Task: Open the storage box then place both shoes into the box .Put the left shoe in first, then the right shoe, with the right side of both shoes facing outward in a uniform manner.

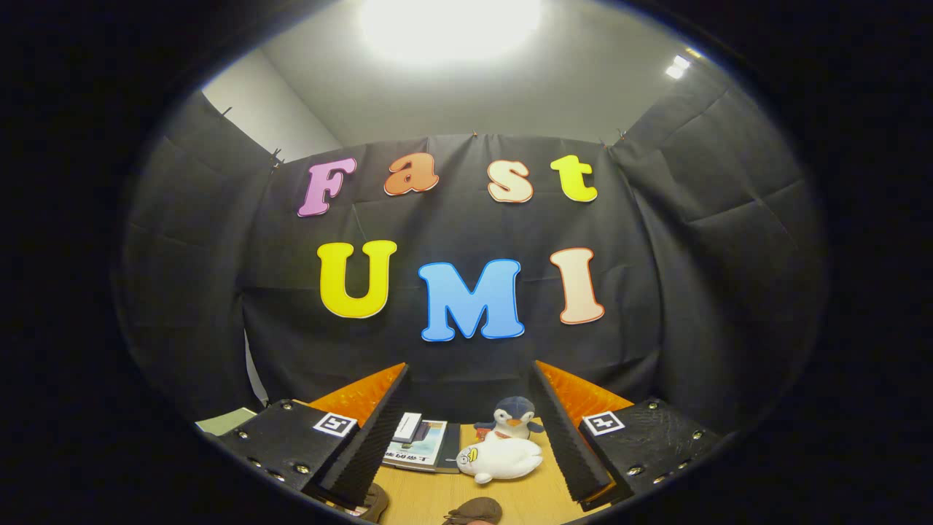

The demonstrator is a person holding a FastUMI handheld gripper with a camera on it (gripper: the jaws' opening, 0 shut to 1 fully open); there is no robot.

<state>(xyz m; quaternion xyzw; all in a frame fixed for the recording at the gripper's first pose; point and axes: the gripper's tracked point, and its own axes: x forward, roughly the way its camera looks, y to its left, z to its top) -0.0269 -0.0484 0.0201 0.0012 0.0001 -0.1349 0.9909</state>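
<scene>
Currently, tool: the tool [466,430] is held up off the table, pointing toward the booth's far wall; its two fingers are spread wide apart and nothing sits between them, so it is released.
Fingers: the left finger [368,437] and the right one [568,430] frame the far part of the table; each carries a square printed marker on its base.
Table: a light wooden table [437,496] runs from under the fingers to the cloth wall behind it.
Shoes: two brown rounded shapes lie at the near edge of the table, below the fingers; one [375,502] sits under the left finger, the other [474,510] lies nearer the middle. Both are cut off, so which is left or right cannot be told, nor which way they face.
Storage box: cannot place it from this view.
Books: a flat stack of books [419,446] lies on the table beyond the shoes, just beside the left finger, with a small white box-like item on top.
White plush: a white soft toy with a yellow beak [503,459] lies on its side between the fingers, right of the books.
Penguin plush: a small blue-and-white penguin [514,419] stands upright just behind the white toy, near the table's far edge.
Light: a bright ceiling lamp glares above the wall.
</scene>
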